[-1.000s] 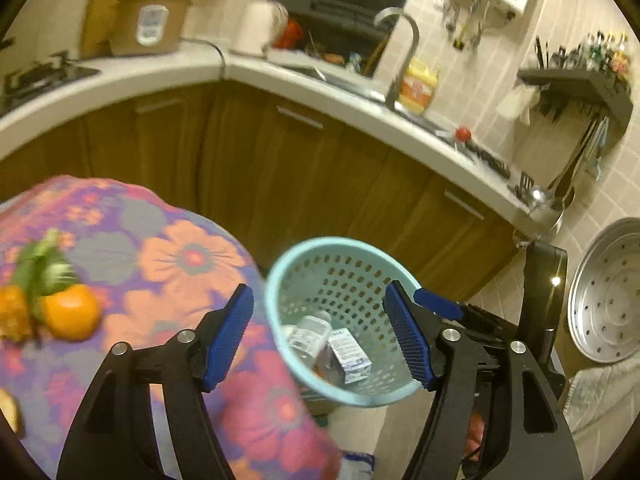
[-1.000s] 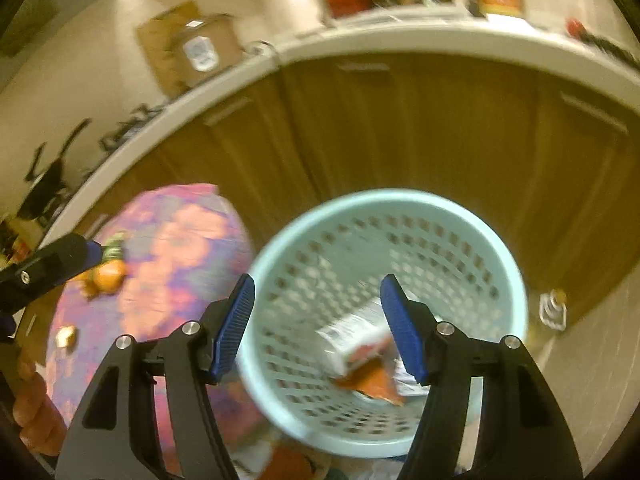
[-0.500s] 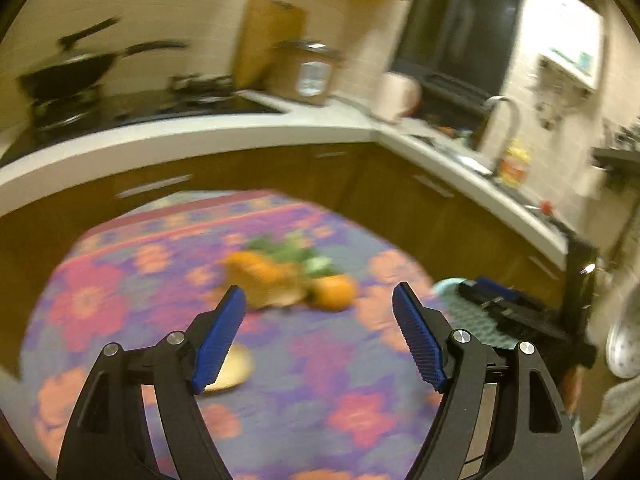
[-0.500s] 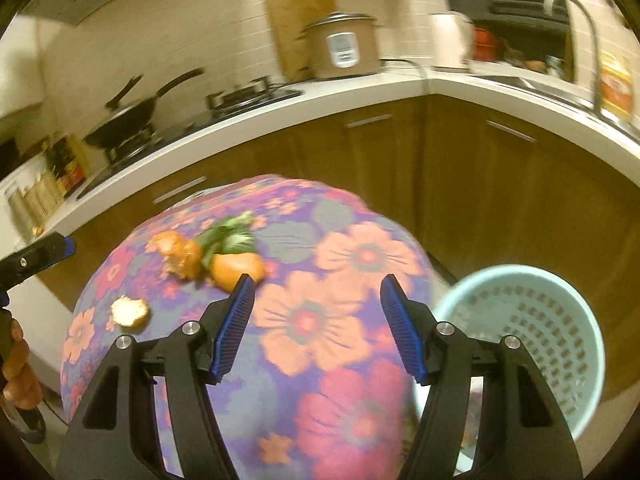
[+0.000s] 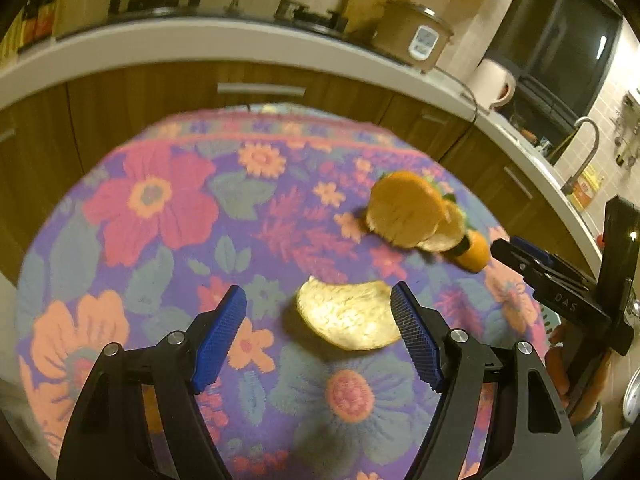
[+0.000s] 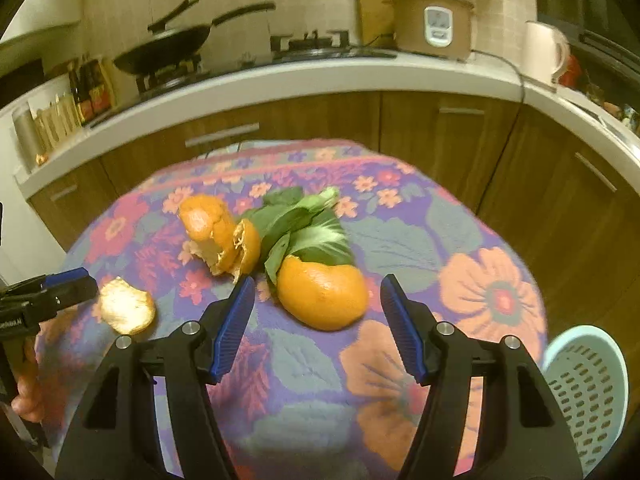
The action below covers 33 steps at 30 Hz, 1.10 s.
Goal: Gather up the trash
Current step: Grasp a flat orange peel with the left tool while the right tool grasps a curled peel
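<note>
Hovering both grippers agape and empty, left gripper (image 5: pixel 318 330) over the pale peel (image 5: pixel 348 314) and right gripper (image 6: pixel 316 326) over the orange peel (image 6: pixel 322 294), you have every table scrap left for the basket (image 6: pixel 588 376).

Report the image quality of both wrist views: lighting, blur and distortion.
Left wrist view: warm, dim yellowish light; strong fisheye bending of the counter edge; the floral tablecloth and the pale peel piece are slightly smeared, the black corners vignetted. Right wrist view: same warm cast; the orange peel and greens are fairly sharp, the blue basket soft at the edge.
</note>
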Available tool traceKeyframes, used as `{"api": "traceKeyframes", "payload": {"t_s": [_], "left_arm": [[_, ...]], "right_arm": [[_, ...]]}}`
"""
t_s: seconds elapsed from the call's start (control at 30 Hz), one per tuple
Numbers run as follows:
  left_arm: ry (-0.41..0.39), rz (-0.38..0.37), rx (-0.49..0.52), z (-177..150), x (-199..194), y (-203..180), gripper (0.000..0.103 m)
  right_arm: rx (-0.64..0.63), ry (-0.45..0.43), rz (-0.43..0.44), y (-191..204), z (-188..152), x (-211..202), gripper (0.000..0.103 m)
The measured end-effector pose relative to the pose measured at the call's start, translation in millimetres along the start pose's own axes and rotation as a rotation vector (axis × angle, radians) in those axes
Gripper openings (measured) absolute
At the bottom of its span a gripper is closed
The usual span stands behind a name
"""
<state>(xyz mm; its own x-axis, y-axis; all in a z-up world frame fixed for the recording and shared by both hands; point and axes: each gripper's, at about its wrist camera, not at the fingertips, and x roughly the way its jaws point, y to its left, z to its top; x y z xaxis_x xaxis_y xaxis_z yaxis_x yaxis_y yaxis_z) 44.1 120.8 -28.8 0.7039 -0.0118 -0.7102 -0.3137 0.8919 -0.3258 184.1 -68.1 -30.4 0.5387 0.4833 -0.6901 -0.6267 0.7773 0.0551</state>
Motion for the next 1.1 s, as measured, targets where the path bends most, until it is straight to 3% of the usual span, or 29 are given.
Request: {"api": "traceKeyframes", "payload": {"t_s": [0.2,0.33,0.5,0.53,0.63,0.77,1.1], "left_arm": [[0.058,0.003,-0.008,-6,18,2,0.06],[0.05,0.038,0.021,-9,21,-4,0.054],[0.046,0.088,0.054,-12,21,-9,0.042],[0.046,0.091,0.062,-13,20,-10,0.035],[0.05,0.081,0.066,-15,19,-10,0.016],[0.044,0.045,0.049,-17,17,-7,0.006],[0.033,-0.07,0.074,-25,7,-24,0.001]], "right_arm": [[-0.006,0.063,-0.013,0,3,22,0.061],[-0.01,0.101,-0.036,1,6,34,0.061],[-0.009,0.099,-0.022,1,3,30,0.035],[-0.006,0.095,-0.012,1,2,28,0.033],[0.004,0.087,-0.002,1,-4,19,0.028],[-0.002,0.078,0.01,1,-18,0,0.027],[0.027,0.013,0.014,-8,-51,-47,0.021]]}}
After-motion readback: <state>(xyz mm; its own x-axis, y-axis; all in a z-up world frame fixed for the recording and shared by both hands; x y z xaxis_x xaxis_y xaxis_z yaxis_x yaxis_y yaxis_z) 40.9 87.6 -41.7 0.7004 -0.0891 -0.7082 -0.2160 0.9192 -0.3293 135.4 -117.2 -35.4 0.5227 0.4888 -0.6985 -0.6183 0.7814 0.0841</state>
